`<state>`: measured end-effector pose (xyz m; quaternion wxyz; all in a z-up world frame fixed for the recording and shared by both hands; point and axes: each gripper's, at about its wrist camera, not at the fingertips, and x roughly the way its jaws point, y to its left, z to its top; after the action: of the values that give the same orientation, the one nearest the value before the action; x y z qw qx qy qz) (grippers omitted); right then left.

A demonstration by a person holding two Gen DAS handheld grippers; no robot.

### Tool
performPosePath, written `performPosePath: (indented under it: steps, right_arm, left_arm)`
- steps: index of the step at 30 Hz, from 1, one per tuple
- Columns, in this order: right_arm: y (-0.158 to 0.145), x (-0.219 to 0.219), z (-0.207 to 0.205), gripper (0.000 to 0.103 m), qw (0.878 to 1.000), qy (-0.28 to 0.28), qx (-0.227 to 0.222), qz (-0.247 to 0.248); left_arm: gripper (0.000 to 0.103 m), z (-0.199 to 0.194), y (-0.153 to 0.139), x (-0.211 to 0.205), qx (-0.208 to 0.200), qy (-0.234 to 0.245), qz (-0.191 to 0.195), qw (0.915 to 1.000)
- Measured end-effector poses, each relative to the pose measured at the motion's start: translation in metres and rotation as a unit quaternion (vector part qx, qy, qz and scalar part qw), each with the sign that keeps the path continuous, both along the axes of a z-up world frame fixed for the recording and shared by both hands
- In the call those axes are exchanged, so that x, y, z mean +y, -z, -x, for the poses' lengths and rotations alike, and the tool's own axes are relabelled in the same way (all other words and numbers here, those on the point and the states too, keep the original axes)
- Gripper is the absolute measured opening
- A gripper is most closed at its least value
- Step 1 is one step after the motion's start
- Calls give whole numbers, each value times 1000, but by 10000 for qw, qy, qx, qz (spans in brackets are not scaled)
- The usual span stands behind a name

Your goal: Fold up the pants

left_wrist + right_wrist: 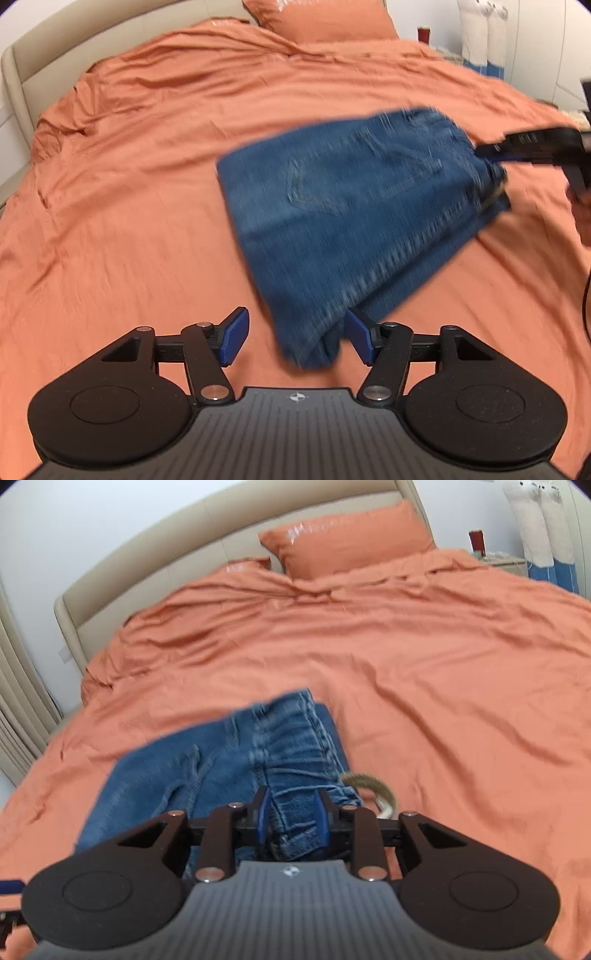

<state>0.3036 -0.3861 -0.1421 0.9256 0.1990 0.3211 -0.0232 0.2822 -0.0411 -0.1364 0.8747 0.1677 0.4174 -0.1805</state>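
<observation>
Blue denim pants (351, 218) lie folded in a stack on the orange bed, motion-blurred. My left gripper (293, 338) is open; the near corner of the pants hangs between its blue pads (232, 338) without being pinched. My right gripper (291, 821) is shut on the bunched waistband of the pants (236, 768) and holds that end up. It shows in the left wrist view (491, 153) at the far right edge of the pants. A tan belt or cord (373, 786) pokes out beside the waistband.
The orange bedspread (147, 184) covers the whole bed. Orange pillows (347, 535) lean on a beige headboard (147, 554). A nightstand (506, 563) with a red item stands at the far right. Curtains (18, 686) hang at the left.
</observation>
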Motion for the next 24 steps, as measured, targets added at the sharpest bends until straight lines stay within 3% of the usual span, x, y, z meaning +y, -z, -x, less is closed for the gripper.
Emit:
performPosePath:
  steps: [3,5,9,15,17,19,24]
  right_arm:
    - [9,-4,-3,21,9999,-12,35,-100]
    - [11,-4,-4,21,9999,-4,24,-130]
    - [15,-6,-2,21,9999,-33,-22,-160]
    - [18,-12,-4,21,9996,25,-8,-295]
    - [18,-11,-4,21,9996,29,-11,-285]
    - [19,-12,-4,17,9996,53,4,-287]
    - [21,-16,-3,11,9995,75,75,-282]
  left_arm:
    - [71,-3,12,-2,-60,-150,-54,9999]
    - [71,-13,15,2,20,-439,113,9990]
    - [67,-28,10,26,550,-896,1240,9867]
    - [65,-49,17,35,1022,-1362,2019,9645]
    - [62,-53,24,31,1157,-1448,1833,9654]
    - [47,-51,30,23,1224,-1356,1312,9744]
    - [23,-33,13,15,901,-753,415,9922]
